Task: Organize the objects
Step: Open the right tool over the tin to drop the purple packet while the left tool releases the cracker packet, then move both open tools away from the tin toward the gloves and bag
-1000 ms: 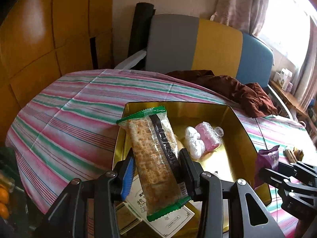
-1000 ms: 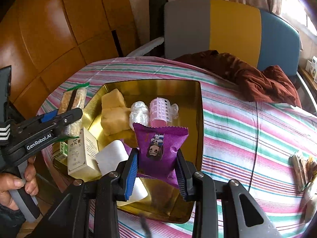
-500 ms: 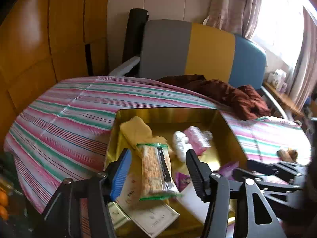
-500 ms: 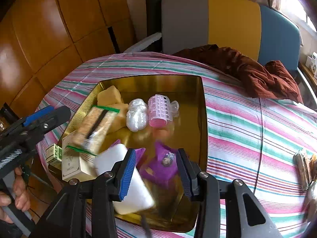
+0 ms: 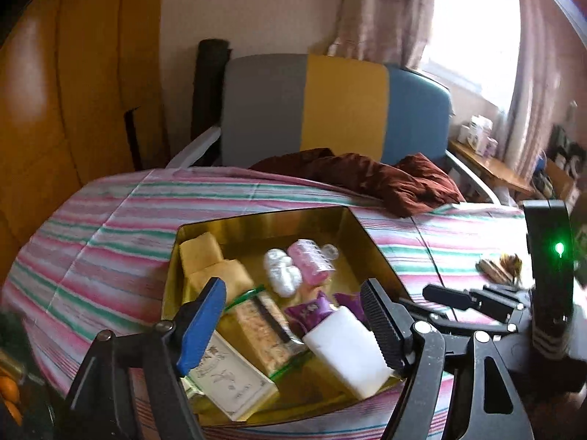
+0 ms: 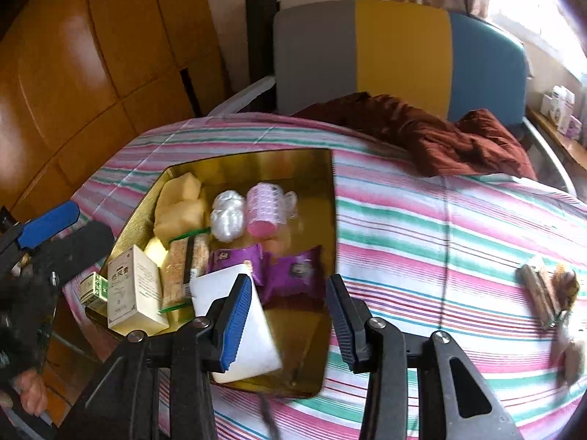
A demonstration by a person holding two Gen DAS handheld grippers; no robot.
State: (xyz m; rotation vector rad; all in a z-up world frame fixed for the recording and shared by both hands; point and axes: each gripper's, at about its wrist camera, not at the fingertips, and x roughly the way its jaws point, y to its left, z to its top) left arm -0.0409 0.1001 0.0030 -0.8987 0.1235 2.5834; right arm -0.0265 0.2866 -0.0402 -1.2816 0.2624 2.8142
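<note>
Striped cloth (image 5: 91, 242) carries the gold tin (image 5: 370, 242). Cracker packet (image 5: 262, 324) lies flat inside, long axis toward the tin's back wall. Left hand-held gripper (image 5: 290, 310), jaws just opening, hovers empty; right hand-held gripper (image 6: 290, 306) gapes apart, holding nothing.

A striped bedspread (image 6: 422, 220) carries the gold tray (image 6: 332, 198), a brown cloth (image 6: 440, 135) and some wrapped snacks (image 6: 543, 289).

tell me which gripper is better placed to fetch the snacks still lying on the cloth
Right. The right gripper is open and empty, nearer the loose snacks; the left gripper sits over the gold tray.
</note>
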